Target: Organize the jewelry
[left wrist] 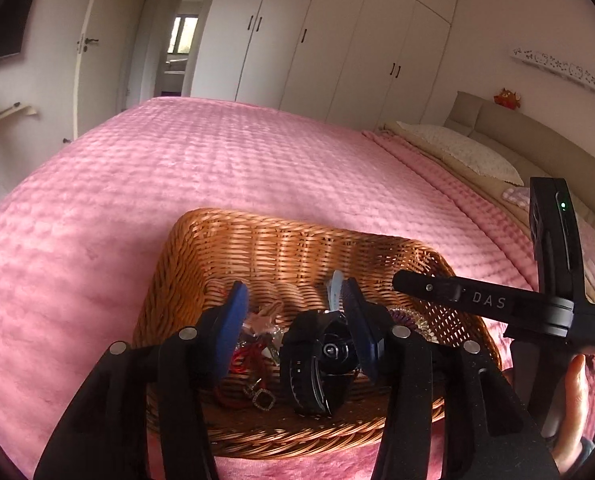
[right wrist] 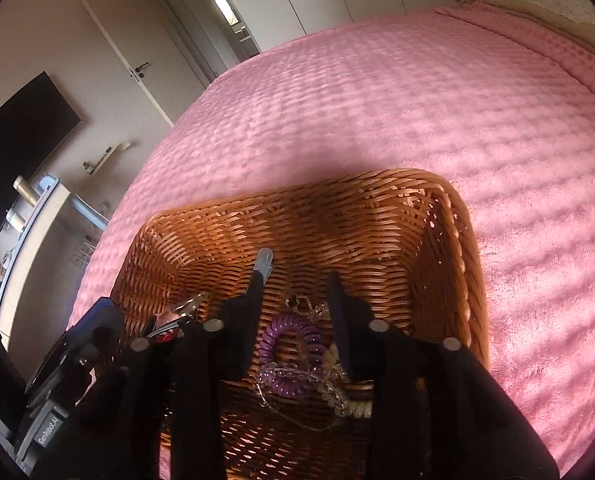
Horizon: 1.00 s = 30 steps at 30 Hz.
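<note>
A wicker basket sits on the pink bed and holds jewelry. My left gripper is open inside it, its blue pads on either side of a black watch. Red cord and a dark square pendant lie to the left of the watch. My right gripper is open over the same basket, above a purple spiral hair tie, a clear chain and a cream spiral tie. A pale blue strap tip shows by its left finger.
The pink bedspread spreads around the basket. Pillows and a headboard lie at the right. White wardrobes and a door stand behind. The right gripper's body crosses the basket's right rim. A TV hangs on the wall.
</note>
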Available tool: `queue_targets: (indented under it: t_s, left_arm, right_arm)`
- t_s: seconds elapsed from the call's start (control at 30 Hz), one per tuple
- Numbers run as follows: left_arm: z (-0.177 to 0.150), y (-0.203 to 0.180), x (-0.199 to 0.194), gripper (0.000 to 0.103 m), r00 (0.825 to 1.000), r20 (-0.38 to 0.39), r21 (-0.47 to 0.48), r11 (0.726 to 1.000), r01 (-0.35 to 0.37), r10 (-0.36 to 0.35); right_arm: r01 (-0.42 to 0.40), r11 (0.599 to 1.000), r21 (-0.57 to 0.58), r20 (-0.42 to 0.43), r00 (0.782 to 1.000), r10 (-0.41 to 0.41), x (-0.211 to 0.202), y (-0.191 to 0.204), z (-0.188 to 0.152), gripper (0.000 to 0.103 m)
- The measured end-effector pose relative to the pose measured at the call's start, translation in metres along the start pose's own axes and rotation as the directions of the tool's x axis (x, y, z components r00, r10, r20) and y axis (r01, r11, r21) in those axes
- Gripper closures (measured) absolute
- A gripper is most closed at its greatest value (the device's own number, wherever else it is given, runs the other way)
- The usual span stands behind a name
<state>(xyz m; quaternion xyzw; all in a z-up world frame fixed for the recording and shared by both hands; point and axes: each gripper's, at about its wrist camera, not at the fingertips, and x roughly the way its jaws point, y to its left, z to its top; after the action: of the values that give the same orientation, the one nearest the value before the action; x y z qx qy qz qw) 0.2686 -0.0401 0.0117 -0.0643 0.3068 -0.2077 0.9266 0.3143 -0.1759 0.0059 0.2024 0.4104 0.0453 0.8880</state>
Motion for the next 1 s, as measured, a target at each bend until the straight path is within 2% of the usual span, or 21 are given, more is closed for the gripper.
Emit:
queue_targets:
  t_s: [0.03, 0.2, 0.3, 0.37, 0.43, 0.6, 0.73, 0.83, 0.9, 1.0]
  left_arm:
    - [0.001, 0.000, -0.004, 0.056, 1.000, 0.009, -0.001, 1.000, 0.000, 0.000]
    - [0.001, -0.002, -0.034, 0.054, 0.999, 0.050, -0.023, 1.000, 0.016, -0.015]
    - [0.000, -0.009, -0.061, 0.054, 0.997, 0.075, -0.011, 1.000, 0.023, -0.022]
    - [-0.006, -0.016, -0.081, 0.051, 0.995, 0.093, 0.003, 1.000, 0.028, -0.028]
    - [-0.015, -0.025, -0.105, 0.041, 0.993, 0.116, 0.020, 1.000, 0.018, -0.020]
    - [-0.050, -0.036, -0.156, 0.037, 0.986, 0.167, 0.035, 0.999, -0.019, 0.013]
    - [-0.088, -0.040, -0.180, 0.034, 0.975, 0.197, 0.038, 0.993, -0.112, 0.103]
    - [-0.106, -0.047, -0.193, 0.034, 0.959, 0.238, 0.066, 0.982, -0.177, 0.156]
    - [-0.116, -0.053, -0.202, 0.032, 0.934, 0.296, 0.084, 0.968, -0.235, 0.201]
    - [-0.131, -0.063, -0.209, 0.022, 0.895, 0.373, 0.101, 0.949, -0.300, 0.243]
  right_arm:
    - [0.008, 1.000, -0.005, 0.015, 1.000, -0.008, -0.006, 0.000, -0.001, 0.058]
    - [-0.046, 0.999, 0.002, 0.049, 0.998, 0.046, -0.040, 0.001, -0.017, 0.057]
    - [-0.041, 0.999, -0.034, 0.071, 0.997, 0.043, -0.067, 0.009, -0.035, 0.057]
    - [-0.038, 0.998, -0.059, 0.091, 0.995, 0.043, -0.086, 0.014, -0.048, 0.053]
    - [-0.037, 0.996, -0.084, 0.121, 0.992, 0.047, -0.109, 0.019, -0.064, 0.046]
    - [0.046, 0.987, -0.154, 0.231, 0.973, -0.010, -0.157, 0.028, -0.113, 0.036]
    - [0.140, 0.971, -0.193, 0.347, 0.936, -0.066, -0.187, 0.026, -0.159, 0.029]
    - [0.166, 0.967, -0.191, 0.417, 0.906, -0.073, -0.202, 0.023, -0.180, 0.027]
    - [0.187, 0.963, -0.193, 0.450, 0.889, -0.083, -0.206, 0.025, -0.187, 0.027]
    - [0.215, 0.954, -0.210, 0.475, 0.875, -0.093, -0.205, 0.028, -0.195, 0.027]
